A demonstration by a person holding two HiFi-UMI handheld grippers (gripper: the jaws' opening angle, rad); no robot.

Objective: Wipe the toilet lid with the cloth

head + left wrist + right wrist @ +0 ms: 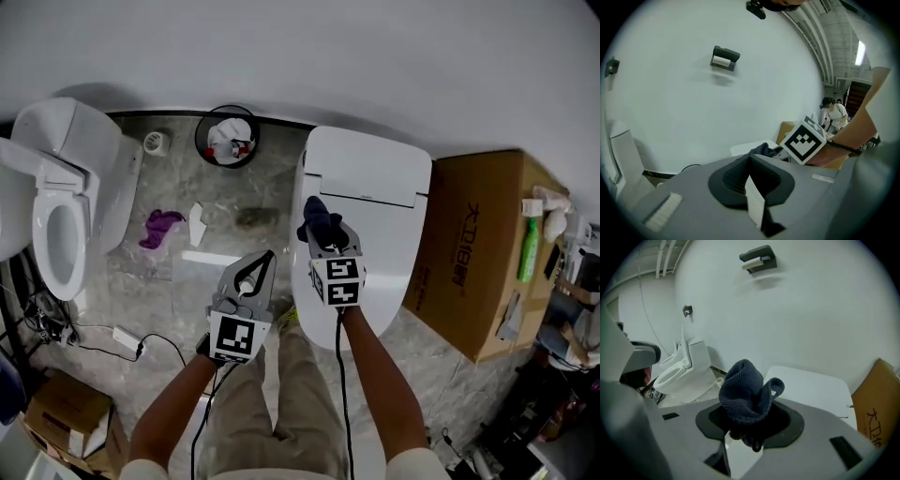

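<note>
right tool [326,236]: we see it pinching the cloth [745,392], which is bunched up between the jaws.
cloth: dark blue knit, held over the left side of the toilet lid [375,187]; we can't tell if it touches.
left tool [262,262]: jaws pressed together, nothing in them; it hangs over the floor [234,216], just left of the toilet.
toilet lid: white, closed.
around: second toilet [56,206] far left with its seat open; bin [228,139] by the wall; cardboard box [478,244] on the right.

And the right grey two-jaw gripper [327,238] clamps a dark blue knitted cloth [317,216]; left grey two-jaw gripper [262,265] just beside it, jaws together, empty.
</note>
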